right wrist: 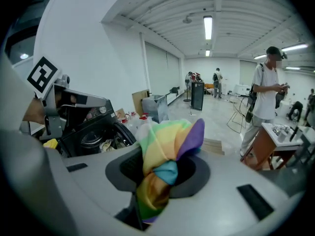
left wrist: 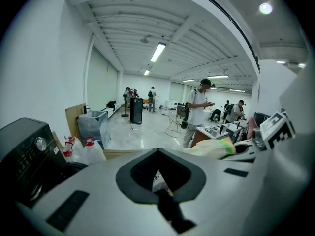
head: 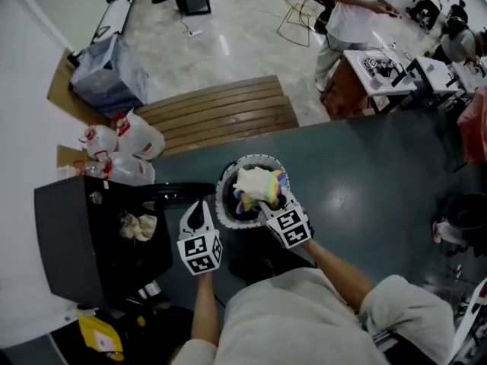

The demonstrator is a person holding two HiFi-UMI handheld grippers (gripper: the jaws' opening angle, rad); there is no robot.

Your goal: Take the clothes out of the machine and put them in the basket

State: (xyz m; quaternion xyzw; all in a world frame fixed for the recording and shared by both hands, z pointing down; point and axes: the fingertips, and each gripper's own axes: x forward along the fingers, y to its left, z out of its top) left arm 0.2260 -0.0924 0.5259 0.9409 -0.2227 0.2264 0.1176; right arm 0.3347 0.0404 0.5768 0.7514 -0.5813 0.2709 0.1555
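Note:
A black washing machine [head: 76, 242] stands at the left with its door open and pale clothes [head: 138, 225] in the drum. Right of it is a round white basket [head: 222, 204] with a pale yellow garment [head: 255, 181] on top. My right gripper [head: 266, 206] is over the basket, shut on a rainbow-striped cloth [right wrist: 162, 171] bunched between its jaws. My left gripper [head: 199, 211] hangs between the machine door and the basket rim; in the left gripper view its jaws [left wrist: 158, 173] stand together with no cloth seen held. The machine [right wrist: 83, 132] also shows in the right gripper view.
A slatted wooden platform [head: 217, 112] lies beyond the basket, with white bags [head: 122, 147] and a grey crate [head: 106, 71] to its left. A person [head: 346, 14] stands by cluttered tables [head: 380, 71] at the far right. A yellow object [head: 99, 337] sits below the machine.

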